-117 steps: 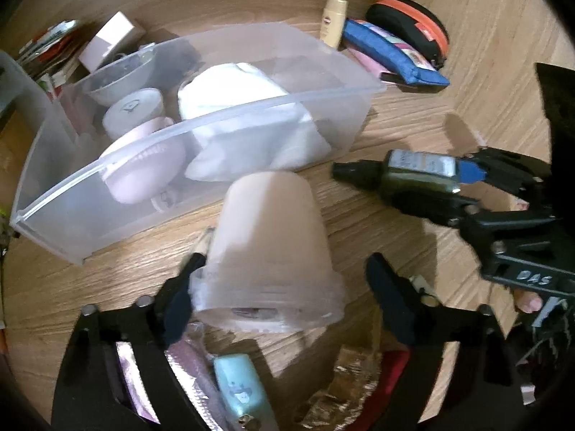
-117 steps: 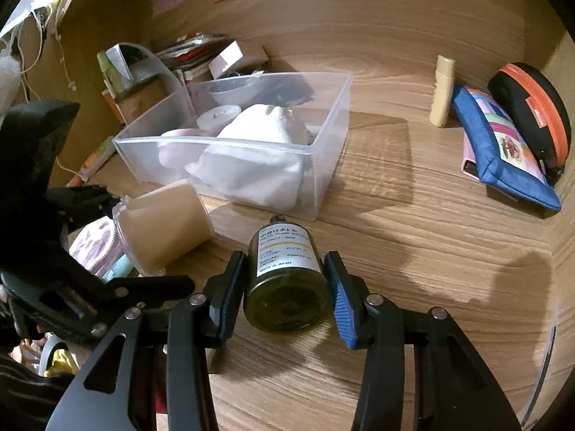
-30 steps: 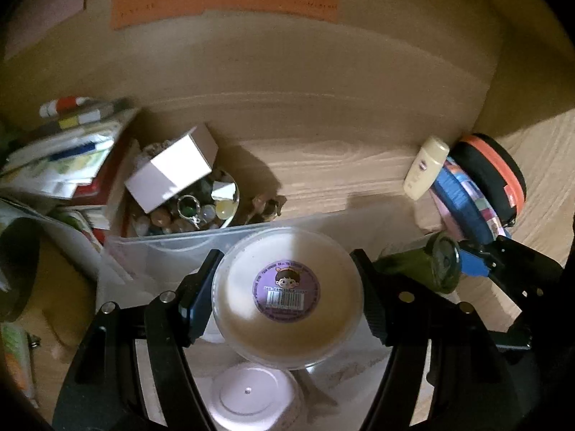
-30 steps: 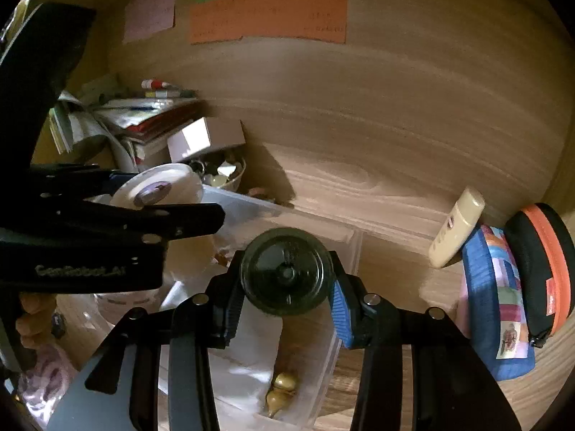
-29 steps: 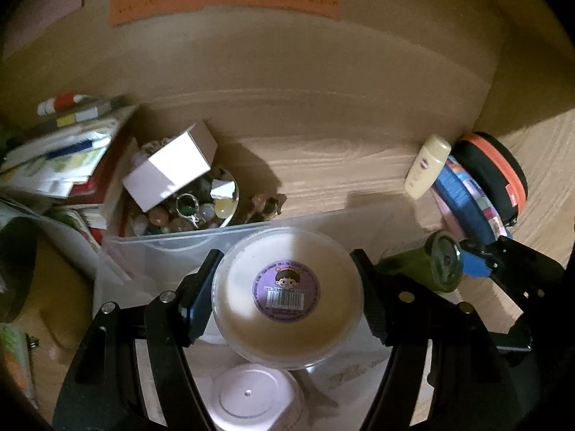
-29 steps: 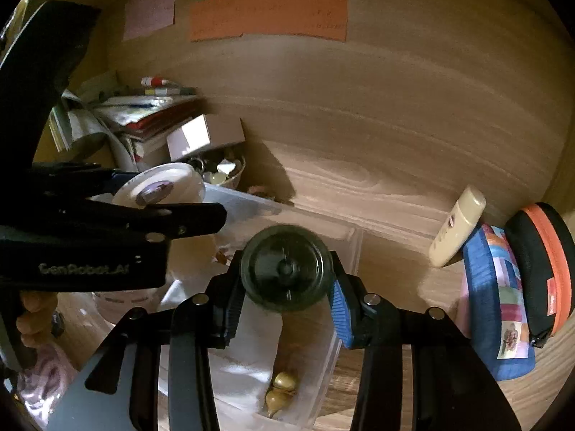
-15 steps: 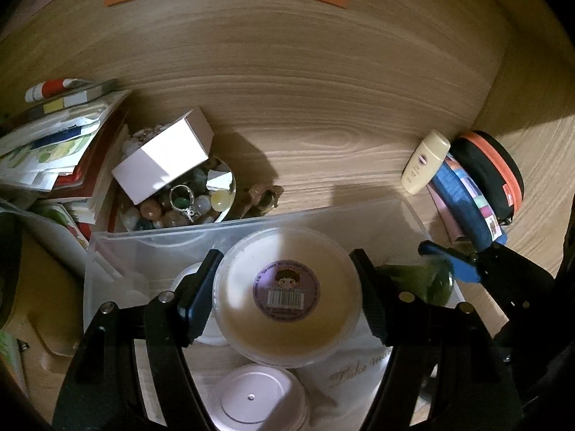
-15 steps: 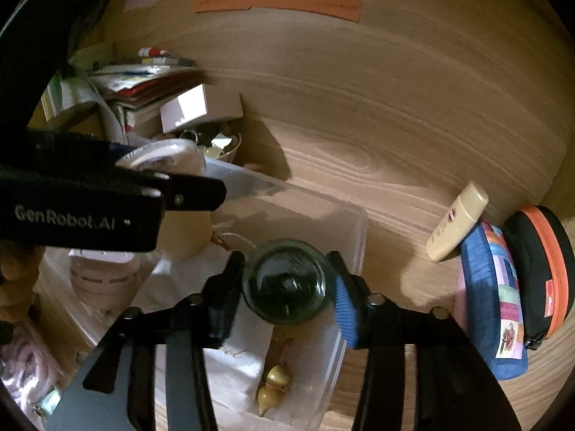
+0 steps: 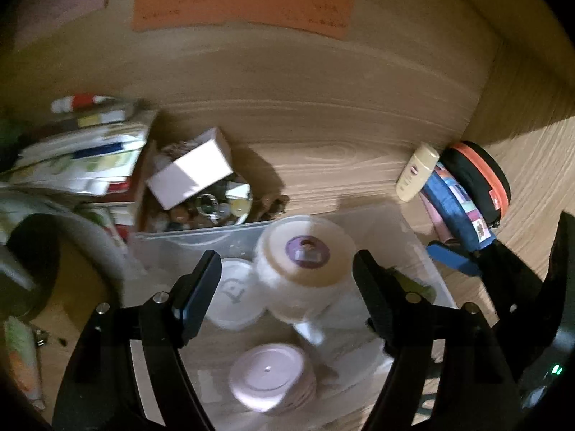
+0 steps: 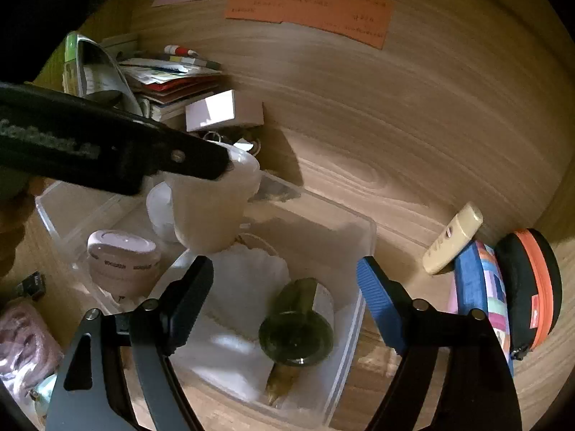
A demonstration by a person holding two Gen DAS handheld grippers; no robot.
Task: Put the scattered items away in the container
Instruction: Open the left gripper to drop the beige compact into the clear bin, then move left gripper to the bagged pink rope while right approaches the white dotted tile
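The clear plastic container [image 10: 363, 269] sits on the wooden desk. My left gripper [image 9: 287, 280] is open above it. The beige lidded cup [image 9: 305, 273] stands free between the jaws, in the container; it also shows in the right wrist view [image 10: 208, 208]. My right gripper [image 10: 284, 287] is open above the container's right end. The dark green bottle [image 10: 296, 327] lies in the container on the white cloth [image 10: 237, 294], free of the jaws. A pink jar [image 10: 124, 256] and a white jar [image 9: 233, 294] are in the container too.
A cream tube [image 10: 452, 239], a blue pouch [image 10: 481, 298] and a black-and-orange case [image 10: 532, 287] lie right of the container. A white box [image 10: 219, 109] over a bowl of trinkets and a stack of papers [image 10: 169, 75] lie behind it. Sticky notes [image 10: 309, 10] hang on the back wall.
Both grippers opened. The beige cup dropped from the left gripper into the container, and the green bottle dropped from the right gripper onto the white cloth.
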